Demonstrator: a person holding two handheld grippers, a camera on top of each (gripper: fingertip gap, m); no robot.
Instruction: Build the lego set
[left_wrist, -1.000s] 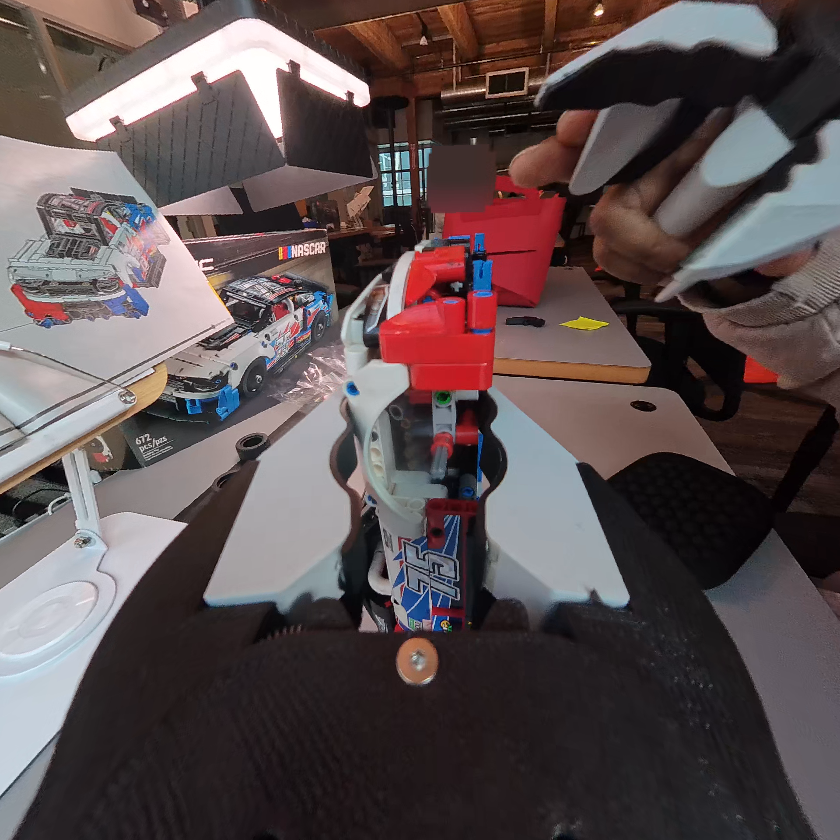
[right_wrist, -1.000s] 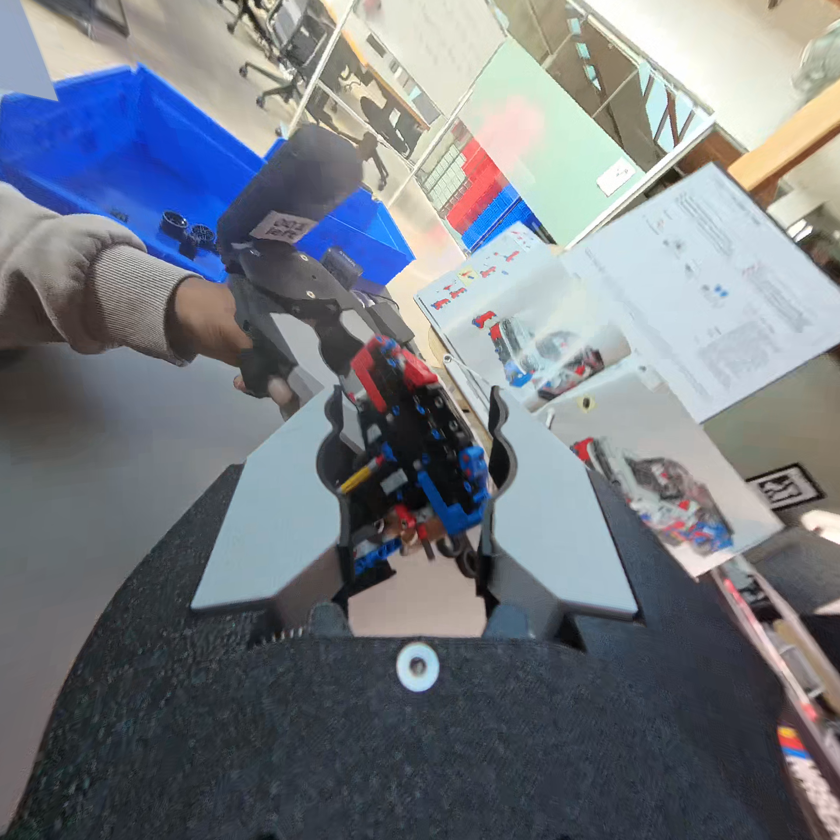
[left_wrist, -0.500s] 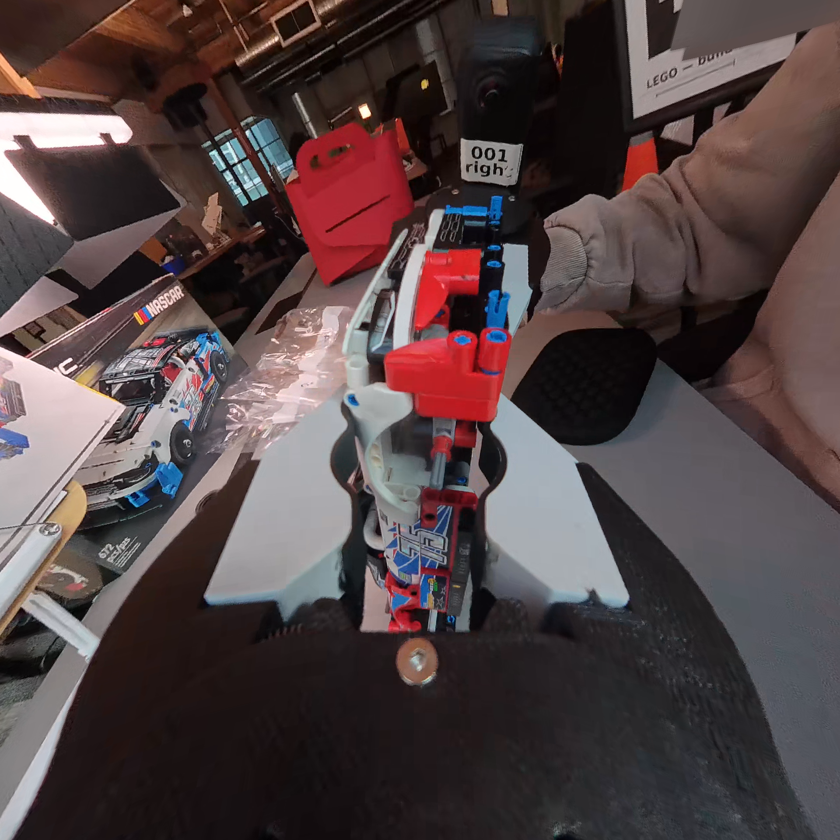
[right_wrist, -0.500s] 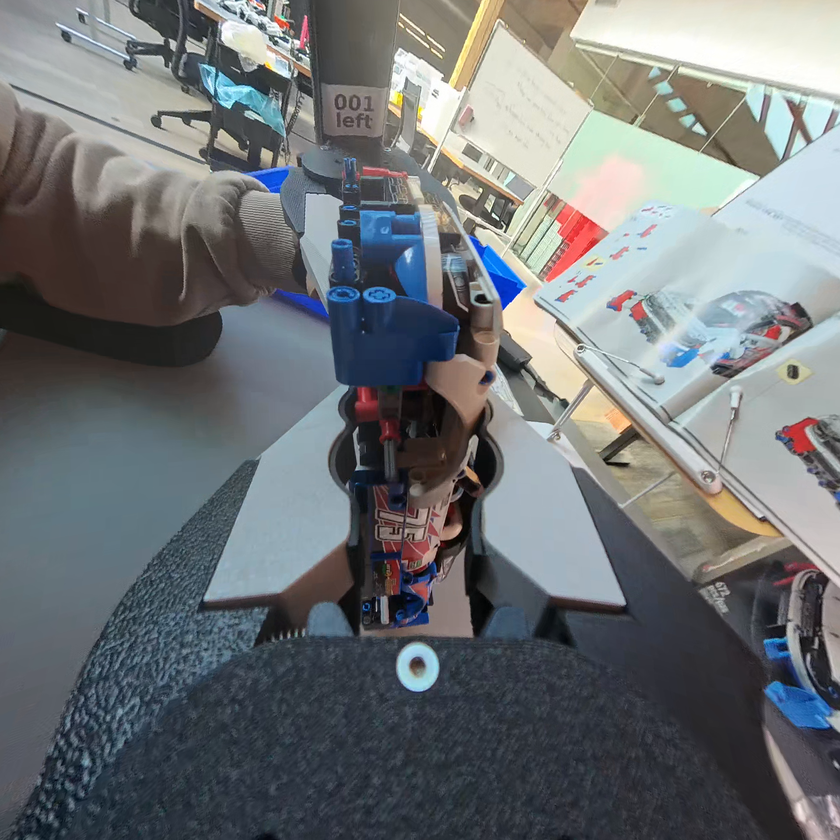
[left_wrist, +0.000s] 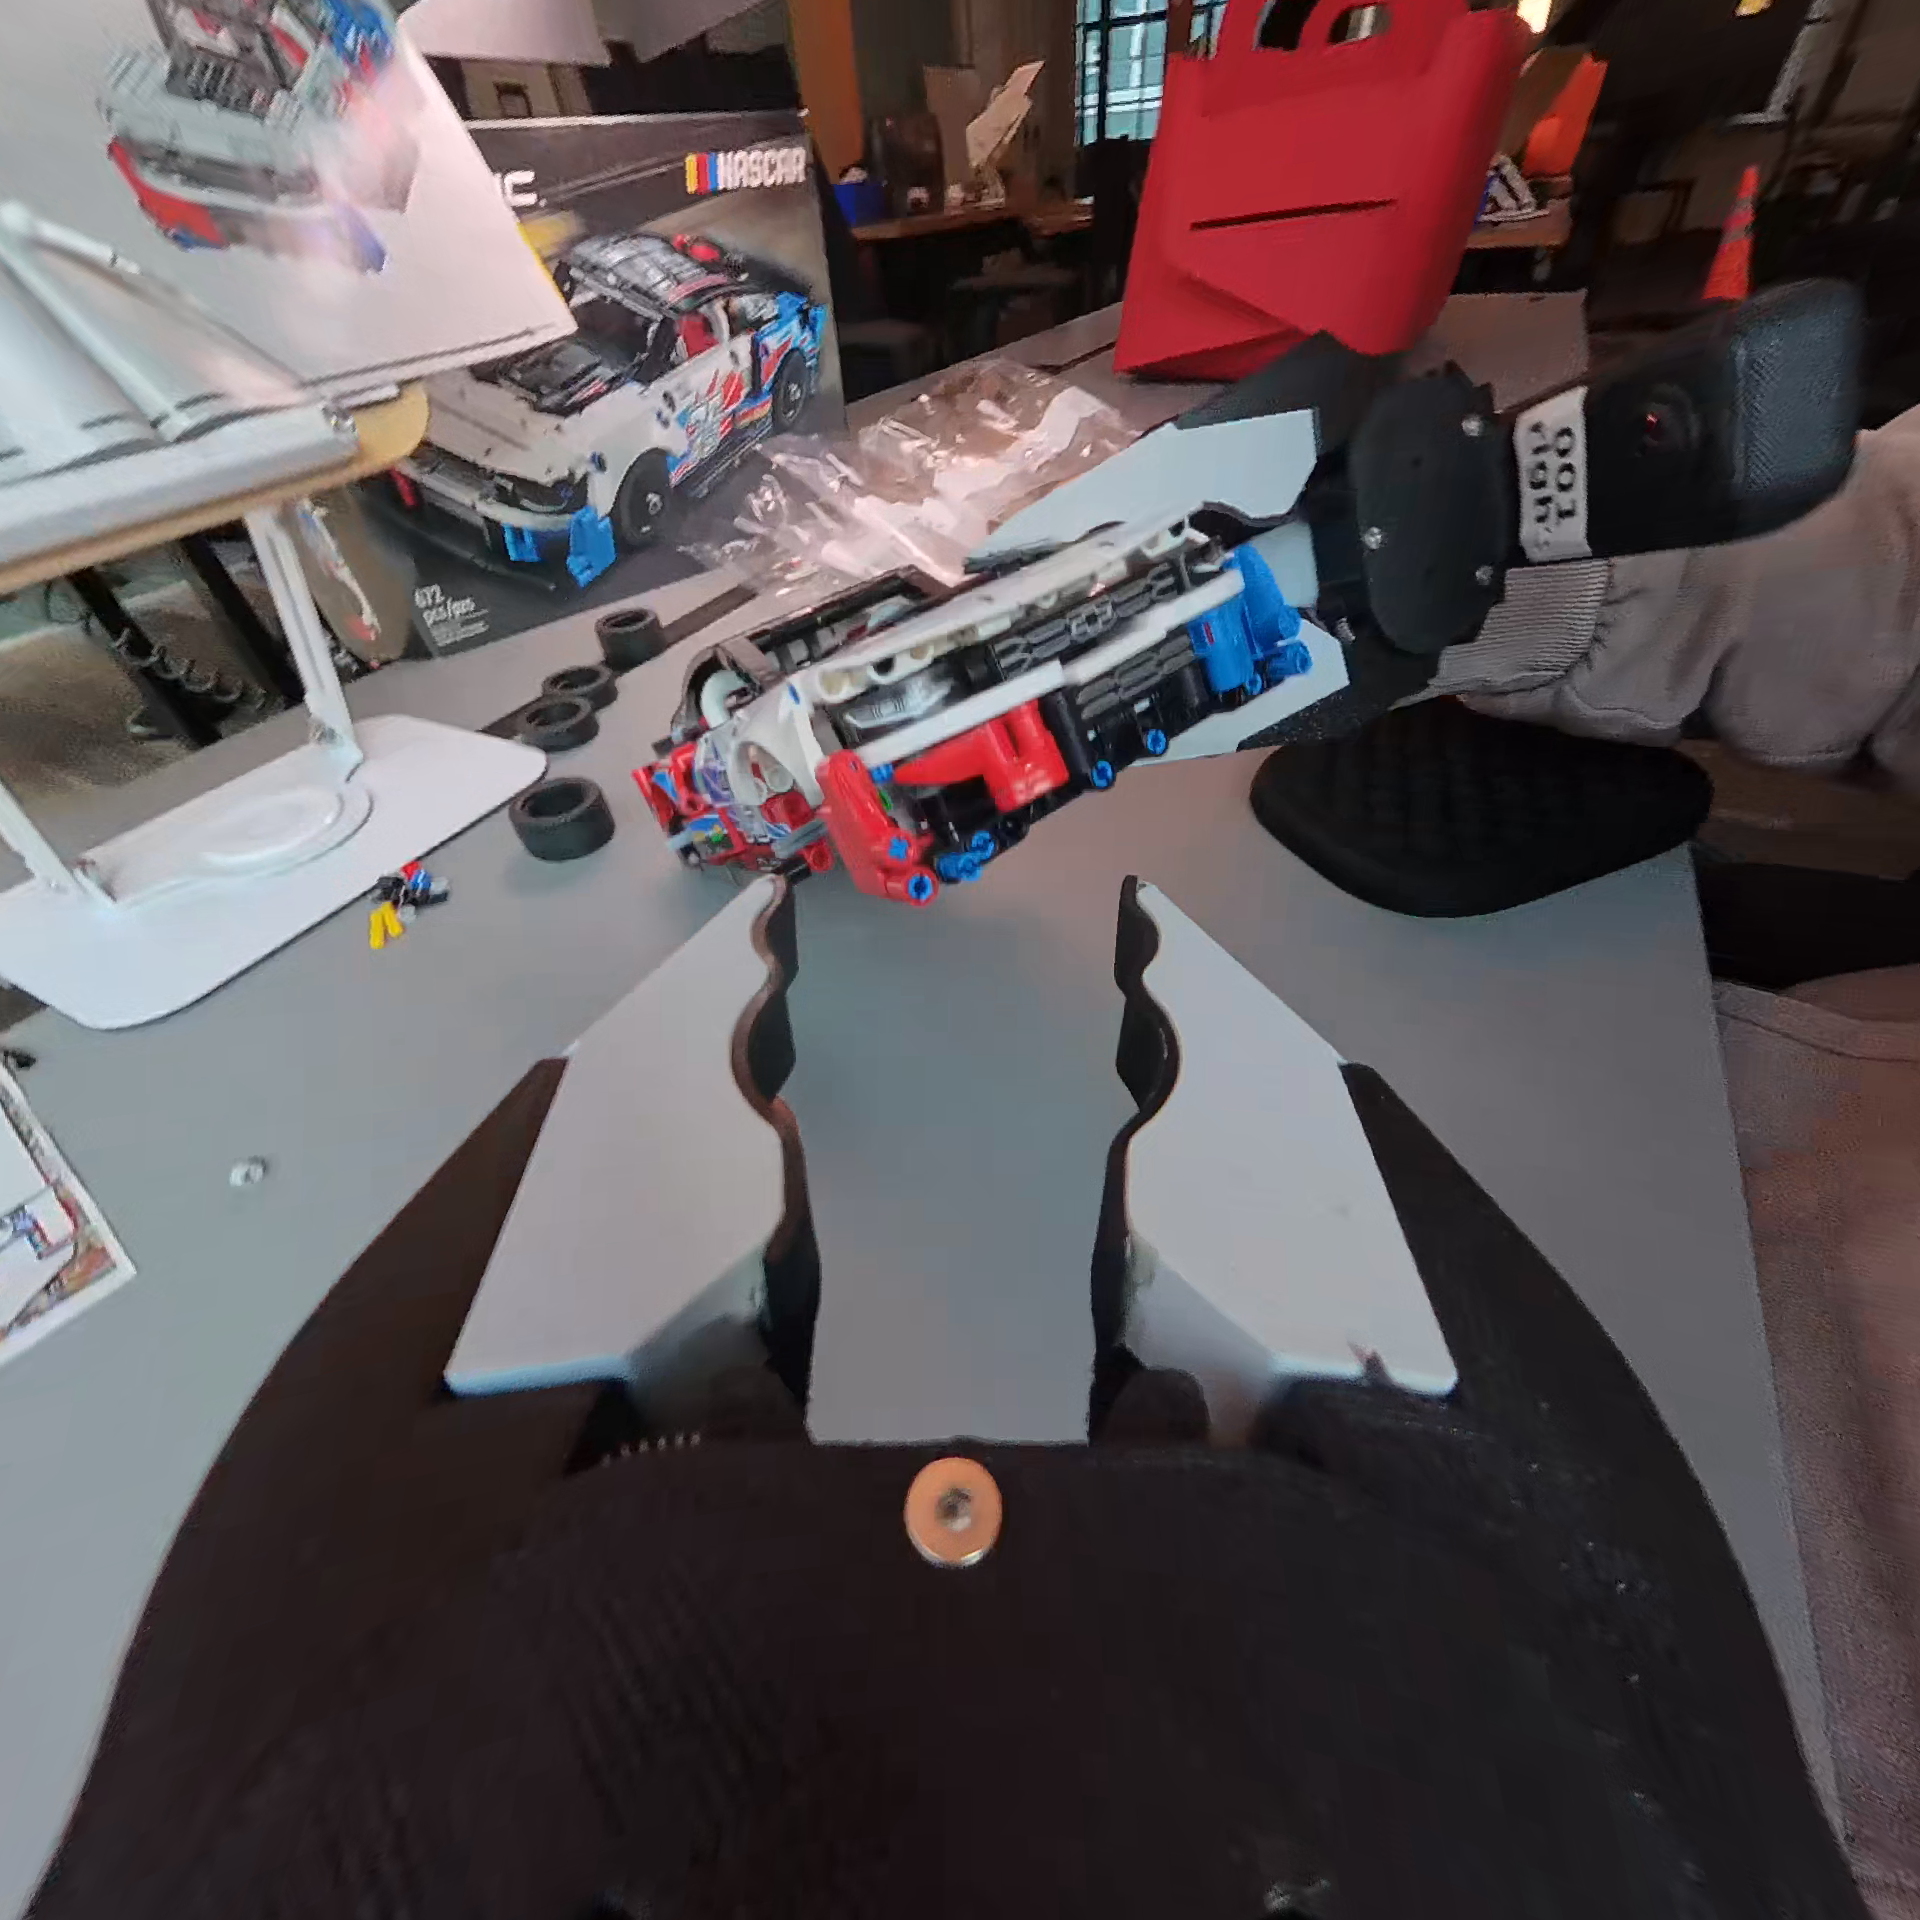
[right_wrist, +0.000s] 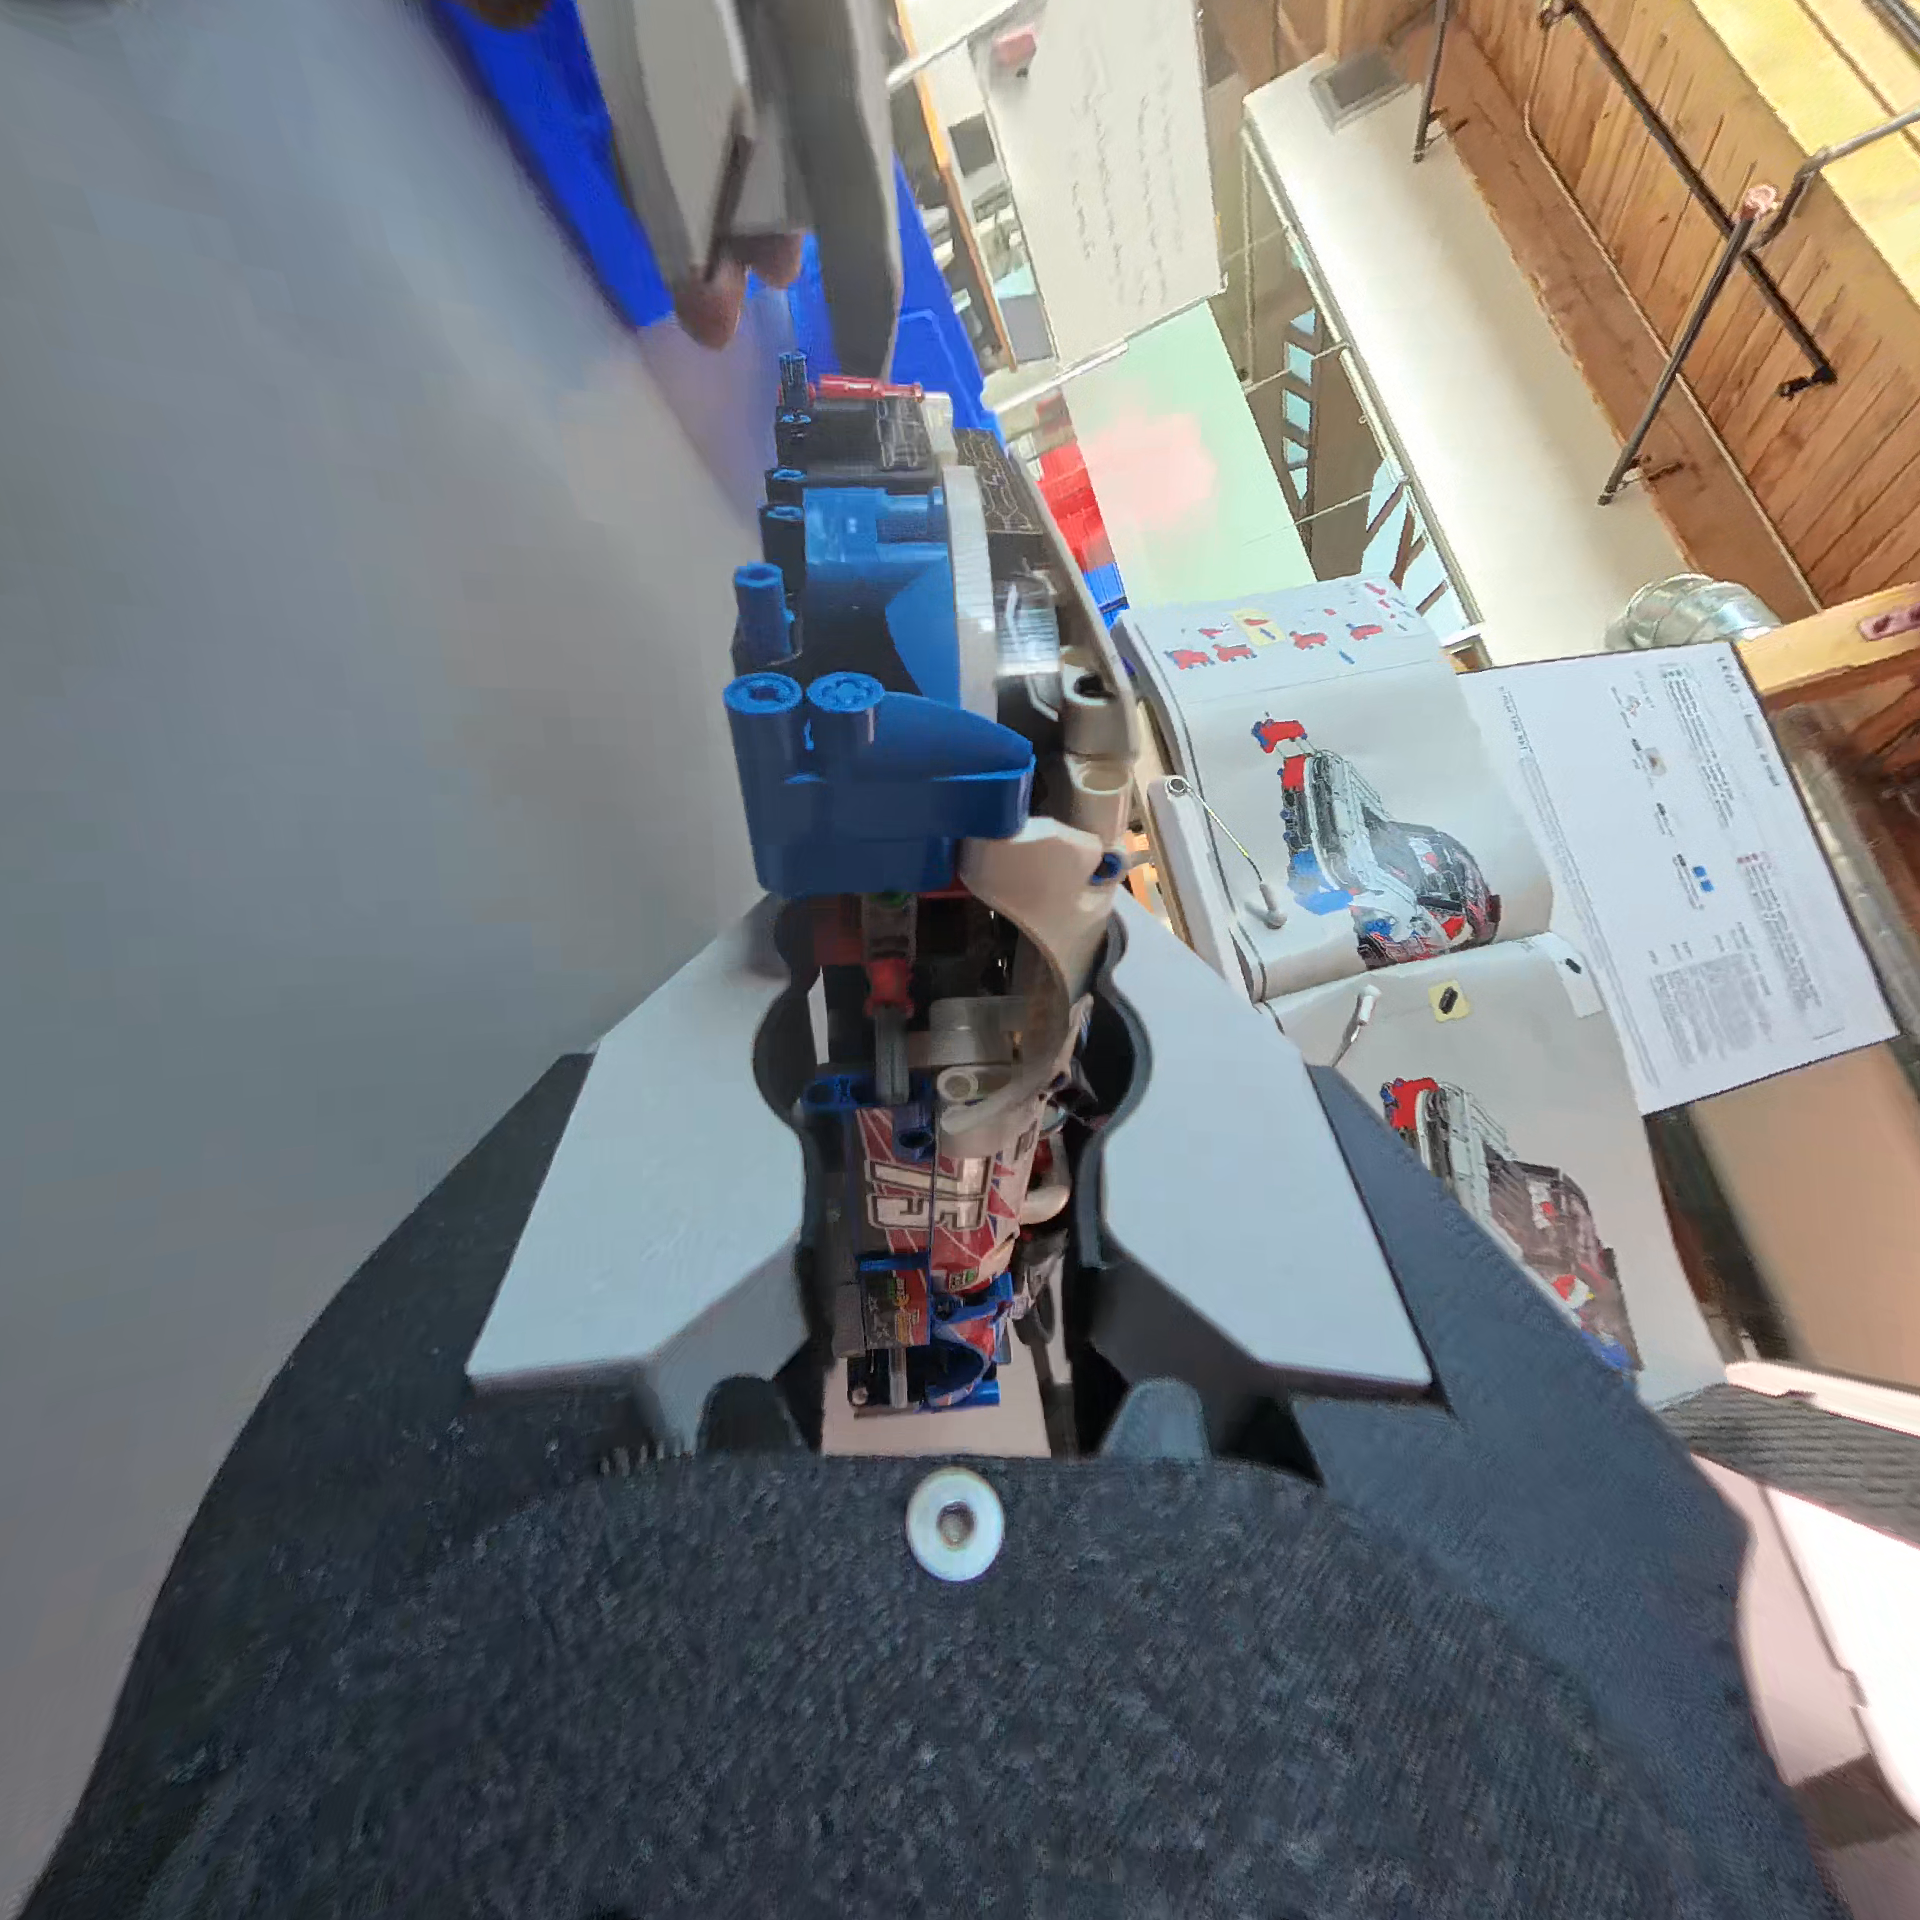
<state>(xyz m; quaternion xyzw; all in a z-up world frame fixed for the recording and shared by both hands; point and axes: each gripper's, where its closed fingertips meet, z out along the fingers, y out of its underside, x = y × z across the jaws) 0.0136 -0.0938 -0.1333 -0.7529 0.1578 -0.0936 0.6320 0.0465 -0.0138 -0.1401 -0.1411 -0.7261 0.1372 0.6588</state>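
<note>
The right gripper (right_wrist: 951, 1174) has its jaws clamped on one end of the half-built red, white and blue lego car (left_wrist: 966, 717). It holds the car on its side above the grey table (left_wrist: 935, 1143), prob. to show the underside for the next part. The left gripper (left_wrist: 951, 1039) has jaws apart and empty, just in front of the car. Four black rubber tyres (left_wrist: 561, 816) lie near on the left. Bare table between them gives room; the white book stand (left_wrist: 208, 810) limits the left side.
</note>
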